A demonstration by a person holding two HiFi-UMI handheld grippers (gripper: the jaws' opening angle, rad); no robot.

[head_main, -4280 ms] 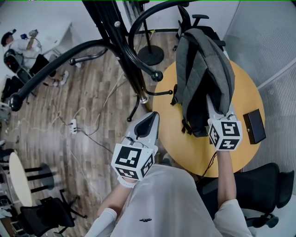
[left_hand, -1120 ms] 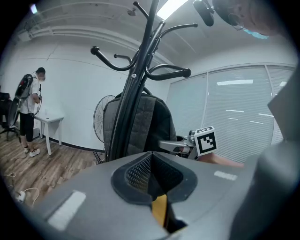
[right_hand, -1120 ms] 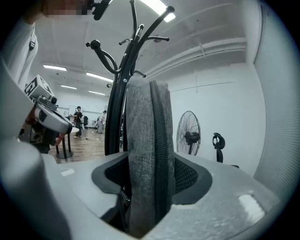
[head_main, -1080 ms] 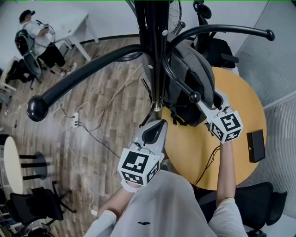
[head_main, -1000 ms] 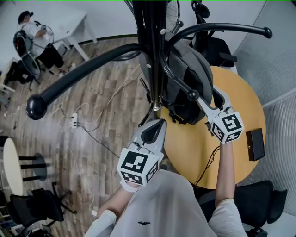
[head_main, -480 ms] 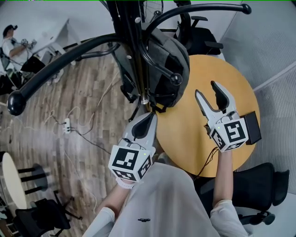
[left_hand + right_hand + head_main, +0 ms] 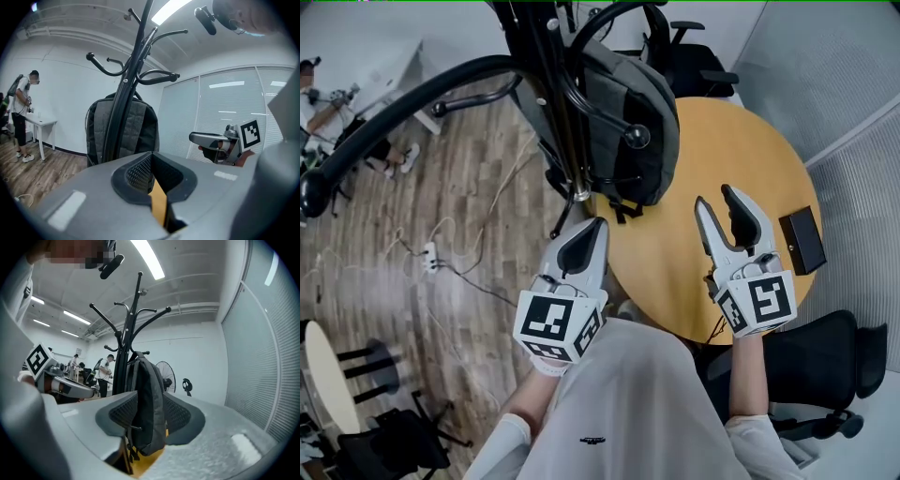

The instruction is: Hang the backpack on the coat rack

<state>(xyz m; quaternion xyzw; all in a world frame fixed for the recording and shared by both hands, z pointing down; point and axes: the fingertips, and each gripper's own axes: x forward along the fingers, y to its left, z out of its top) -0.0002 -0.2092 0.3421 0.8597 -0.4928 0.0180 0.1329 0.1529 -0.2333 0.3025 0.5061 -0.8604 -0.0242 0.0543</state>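
**Right gripper** (image 7: 715, 199): the jaws stand apart and are closing. Nothing is between them. In the right gripper view the backpack shows through the gap, but it hangs well beyond the pads. The gripper is over the round table (image 7: 750, 141), near the backpack and apart from it.

**Left gripper** (image 7: 594, 225): the jaws are drawn to a narrow slit and carry nothing. It is held level at the table's near edge, just beside the rack's pole.

**Backpack** (image 7: 637, 122): it hangs upright against the coat rack (image 7: 551, 89), clear of the tabletop, with the straps toward the pole. A ball-ended hook (image 7: 635, 137) crosses in front of its body. No view shows plainly which hook carries the top loop.

**Assessment:** the hang appears complete, and the step in hand is a clean withdrawal.

**Recommendations:**
- Draw the right gripper straight back over the table, away from the dangling strap ends at the pack's lower edge.
- Keep both grippers off the pole and the lower hooks, since a knock could swing the load.
- Avoid the black device (image 7: 802, 240) at the table's right edge.
- Confirm that the pack hangs without swaying before leaving it.
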